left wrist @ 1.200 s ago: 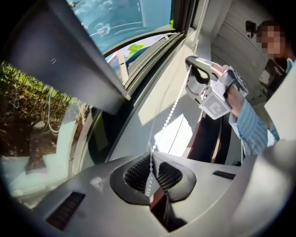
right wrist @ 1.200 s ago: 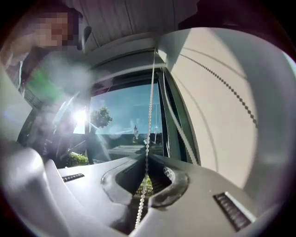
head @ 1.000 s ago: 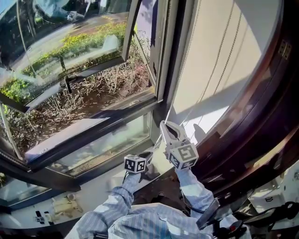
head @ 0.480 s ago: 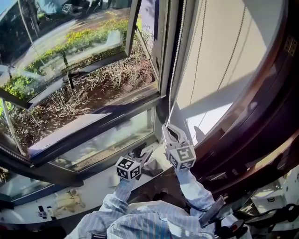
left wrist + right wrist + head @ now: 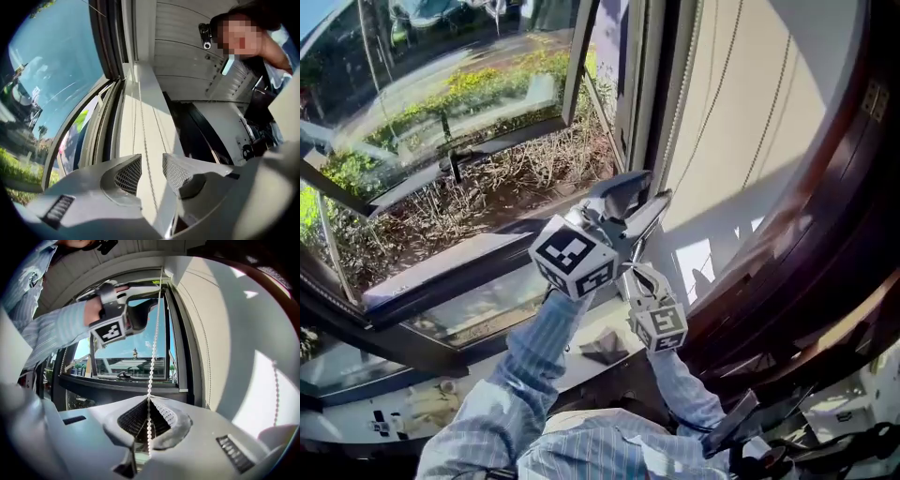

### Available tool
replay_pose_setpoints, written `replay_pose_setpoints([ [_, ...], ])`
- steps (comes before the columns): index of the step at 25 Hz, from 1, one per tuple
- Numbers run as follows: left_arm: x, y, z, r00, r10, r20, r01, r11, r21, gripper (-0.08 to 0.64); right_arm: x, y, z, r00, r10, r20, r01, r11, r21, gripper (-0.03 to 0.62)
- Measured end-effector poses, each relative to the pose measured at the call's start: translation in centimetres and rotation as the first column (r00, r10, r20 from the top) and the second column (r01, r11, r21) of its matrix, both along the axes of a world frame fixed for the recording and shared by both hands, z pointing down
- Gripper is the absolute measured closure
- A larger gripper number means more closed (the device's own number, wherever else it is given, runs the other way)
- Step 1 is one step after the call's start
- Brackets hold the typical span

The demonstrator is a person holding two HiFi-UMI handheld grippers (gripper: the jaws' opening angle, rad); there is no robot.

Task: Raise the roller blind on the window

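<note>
The blind's white bead chain [image 5: 152,352] hangs along the window frame [image 5: 642,103], beside a cream panel [image 5: 750,112]. My right gripper [image 5: 149,401] is shut on the chain, which runs straight up from its pads. In the head view this right gripper [image 5: 642,274] sits low, near the sill. My left gripper [image 5: 630,199] is raised above it, jaws pointing up along the frame. Its jaws stand open, and the chain [image 5: 144,140] passes between the pads [image 5: 129,174] without touching them. The right gripper view shows the left gripper [image 5: 143,310] high on the chain.
An open window sash [image 5: 450,155] leans outward over a bed of shrubs. A dark wooden frame [image 5: 825,234] curves down the right side. The white sill [image 5: 525,370] lies below my sleeves, with a dark crumpled thing [image 5: 605,347] on it.
The left gripper has let go, opened, and risen from beside the right gripper to well above it along the chain. The right gripper stays shut on the chain, almost in place.
</note>
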State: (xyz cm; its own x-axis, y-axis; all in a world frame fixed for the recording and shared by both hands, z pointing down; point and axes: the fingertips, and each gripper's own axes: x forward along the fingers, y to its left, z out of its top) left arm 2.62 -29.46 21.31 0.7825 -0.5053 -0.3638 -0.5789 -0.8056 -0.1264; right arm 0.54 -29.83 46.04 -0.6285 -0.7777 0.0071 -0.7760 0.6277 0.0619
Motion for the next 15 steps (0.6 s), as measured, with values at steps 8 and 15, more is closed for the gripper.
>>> replay_pose_setpoints([
  [8, 1.2, -1.2, -5.5, 0.998, 0.040, -0.041, -0.038, 0.998, 0.039, 0.539, 0.4, 0.7, 0.3, 1.000, 0.012, -0.001, -0.012, 1.000, 0.001, 0.580],
  [15, 0.1, -1.5, -4.8, 0.985, 0.034, -0.167, -0.030, 0.999, 0.028, 0.549, 0.5, 0.4, 1.2, 0.999, 0.025, -0.034, -0.024, 1.000, 0.013, 0.580],
])
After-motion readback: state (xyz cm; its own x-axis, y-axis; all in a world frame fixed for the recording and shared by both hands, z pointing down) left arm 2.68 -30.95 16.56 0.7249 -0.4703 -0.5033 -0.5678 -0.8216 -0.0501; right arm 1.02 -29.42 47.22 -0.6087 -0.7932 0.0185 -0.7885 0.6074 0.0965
